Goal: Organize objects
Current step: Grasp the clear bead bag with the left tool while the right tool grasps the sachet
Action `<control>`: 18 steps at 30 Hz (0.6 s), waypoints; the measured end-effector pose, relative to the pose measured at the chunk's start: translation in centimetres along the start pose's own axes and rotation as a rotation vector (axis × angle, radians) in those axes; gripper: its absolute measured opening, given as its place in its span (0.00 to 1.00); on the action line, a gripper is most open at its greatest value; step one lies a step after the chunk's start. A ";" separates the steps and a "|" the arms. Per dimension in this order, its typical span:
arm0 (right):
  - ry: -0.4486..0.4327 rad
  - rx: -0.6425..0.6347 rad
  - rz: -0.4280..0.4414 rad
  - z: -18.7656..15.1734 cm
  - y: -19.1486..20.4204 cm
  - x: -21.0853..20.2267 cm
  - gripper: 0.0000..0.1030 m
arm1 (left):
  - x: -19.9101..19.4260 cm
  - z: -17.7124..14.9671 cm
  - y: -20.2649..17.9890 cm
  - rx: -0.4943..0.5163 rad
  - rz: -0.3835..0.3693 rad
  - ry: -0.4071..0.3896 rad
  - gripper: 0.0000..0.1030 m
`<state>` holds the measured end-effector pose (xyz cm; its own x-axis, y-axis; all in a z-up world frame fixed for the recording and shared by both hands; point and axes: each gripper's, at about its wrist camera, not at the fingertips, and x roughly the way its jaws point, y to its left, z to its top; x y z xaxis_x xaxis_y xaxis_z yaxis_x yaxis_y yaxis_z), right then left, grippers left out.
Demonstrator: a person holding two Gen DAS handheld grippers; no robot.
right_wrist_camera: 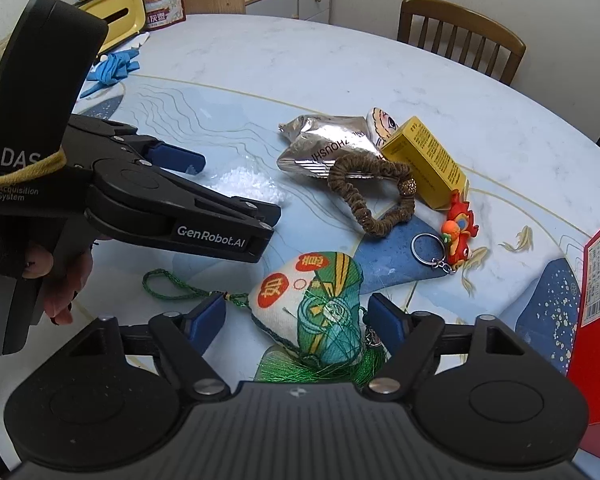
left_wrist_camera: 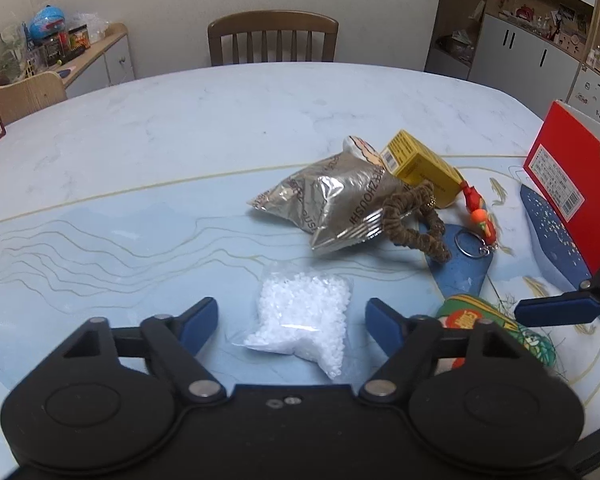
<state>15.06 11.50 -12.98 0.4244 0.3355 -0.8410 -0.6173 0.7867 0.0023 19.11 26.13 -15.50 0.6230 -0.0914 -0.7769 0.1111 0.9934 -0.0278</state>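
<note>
Between the spread fingers of the left tool (left_wrist_camera: 292,320) lay a clear bag of white pellets (left_wrist_camera: 304,320), flat on the surface (left_wrist_camera: 180,120) and not yet gripped, while the right tool (right_wrist_camera: 296,320), also open, straddled a stuffed green pouch (right_wrist_camera: 320,320) with a tassel. Each tool looked lined up for a pick. A good grasp probably meant lowering squarely, closing across the bulk rather than the loose film or threads, then carrying toward the red box (right_wrist_camera: 598,300) off to the right.
</note>
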 end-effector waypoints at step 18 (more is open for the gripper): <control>-0.042 0.027 -0.018 0.0 -0.7 -1.3 0.52 | -0.8 -0.2 -0.4 -0.006 -0.009 0.020 0.43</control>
<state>15.02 10.52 -11.90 0.4631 0.3416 -0.8179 -0.5912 0.8065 0.0021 18.43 25.80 -14.96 0.6064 -0.0994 -0.7889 0.1123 0.9929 -0.0388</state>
